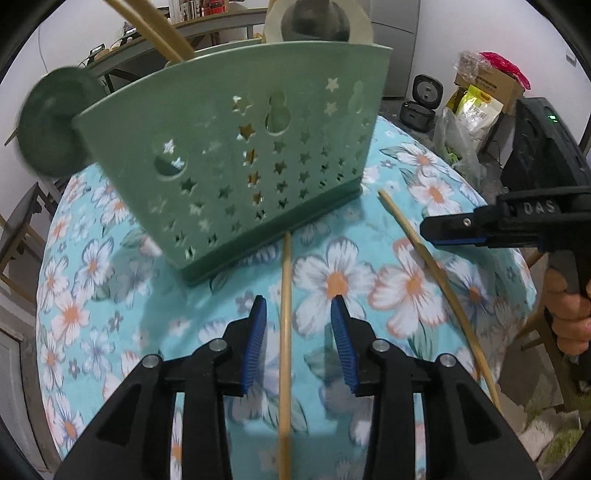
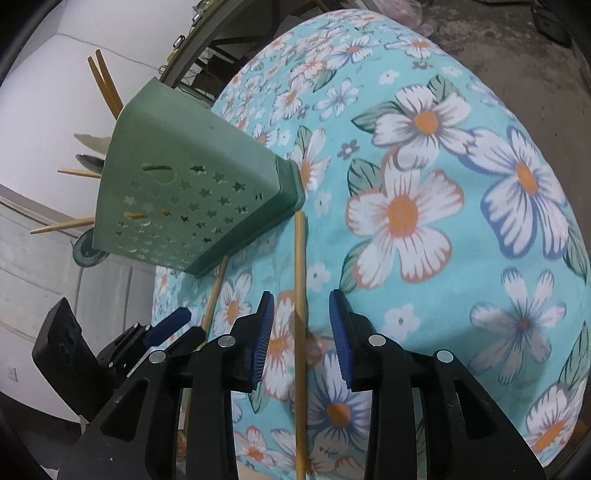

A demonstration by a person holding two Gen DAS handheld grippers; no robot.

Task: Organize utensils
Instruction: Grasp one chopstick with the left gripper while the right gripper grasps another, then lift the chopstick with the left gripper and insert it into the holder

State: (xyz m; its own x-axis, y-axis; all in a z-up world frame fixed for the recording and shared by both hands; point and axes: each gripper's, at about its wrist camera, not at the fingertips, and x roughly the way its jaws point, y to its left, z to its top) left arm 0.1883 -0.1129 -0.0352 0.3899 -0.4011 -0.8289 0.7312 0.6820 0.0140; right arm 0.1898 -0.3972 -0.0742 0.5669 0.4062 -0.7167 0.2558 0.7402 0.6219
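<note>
A chopstick [image 1: 285, 332] lies untouched between each gripper's [image 1: 298, 325] spread jaws.

A turquoise tablecloth printed with large white and orange flowers [image 1: 369, 284] covers the round table. Beyond its far edge, on the floor, stand a black rice cooker [image 1: 423, 105], a brown cardboard box holding yellow and red packets [image 1: 491, 90] and a clear plastic bag [image 1: 456, 142]. A long shelf of jars [image 1: 207, 14] runs behind, by a white wall [image 2: 48, 99].
</note>
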